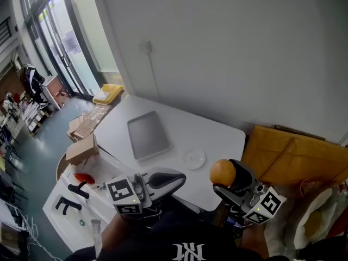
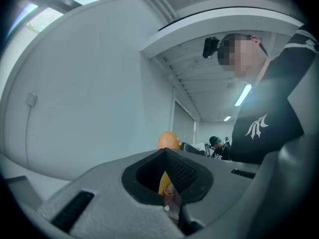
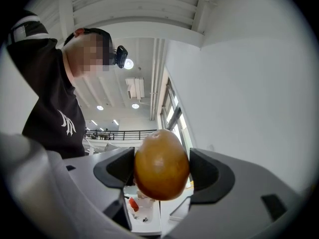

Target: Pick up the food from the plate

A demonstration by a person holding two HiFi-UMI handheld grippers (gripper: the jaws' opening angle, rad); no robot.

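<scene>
White surface (image 1: 212, 135) carries a bare plate (image 1: 194, 159) ahead-left of our right gripper (image 3: 162, 169), which clamps the orange fruit (image 1: 222, 172) upright, well off it, while our left gripper (image 2: 168, 176) is pinched together, empty.

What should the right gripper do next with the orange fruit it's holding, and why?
Probably hold the right gripper shut on the orange fruit and carry it toward the gray tray: it is already lifted clear of the small plate, which looks empty.
</scene>
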